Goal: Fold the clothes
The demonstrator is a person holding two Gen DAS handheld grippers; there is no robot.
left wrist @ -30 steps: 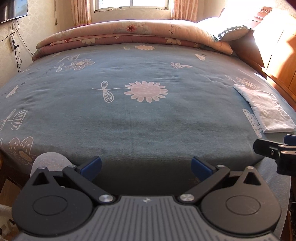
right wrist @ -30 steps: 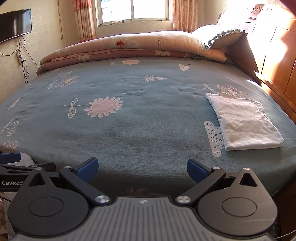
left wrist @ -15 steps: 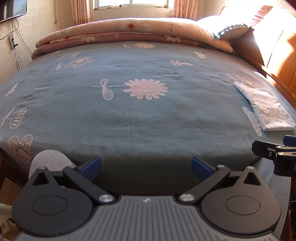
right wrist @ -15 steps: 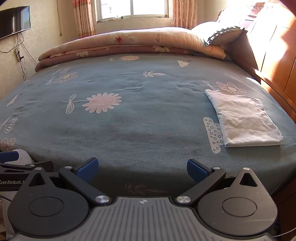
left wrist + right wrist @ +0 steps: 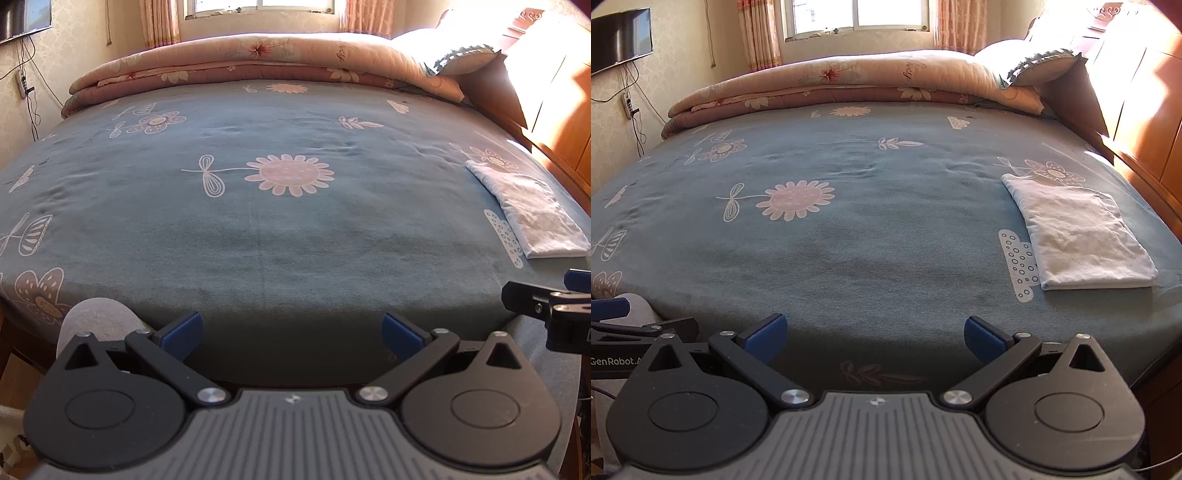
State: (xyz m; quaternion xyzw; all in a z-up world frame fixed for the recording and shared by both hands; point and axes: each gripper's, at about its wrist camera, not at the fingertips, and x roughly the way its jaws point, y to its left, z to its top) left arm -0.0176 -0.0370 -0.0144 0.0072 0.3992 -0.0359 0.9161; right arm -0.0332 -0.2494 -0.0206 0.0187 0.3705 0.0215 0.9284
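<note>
A white garment (image 5: 1078,236) lies folded into a neat rectangle near the right edge of the blue flowered bed (image 5: 849,236); the left wrist view shows this garment (image 5: 532,218) at its far right. My right gripper (image 5: 875,334) hovers at the bed's near edge, open and holding nothing, left of and nearer than the garment. My left gripper (image 5: 291,332) is open and empty too, at the same edge further left. Each gripper shows at the side of the other's view.
A rolled peach quilt (image 5: 857,85) and a pillow (image 5: 1034,62) lie along the far side of the bed. A wooden headboard (image 5: 1145,103) runs down the right. A grey-clad knee (image 5: 96,317) shows at the lower left. A television (image 5: 620,37) hangs on the left wall.
Both cameras have pulled back and tipped up slightly, so more of the window shows. The folded garment has not moved and both grippers stay open.
</note>
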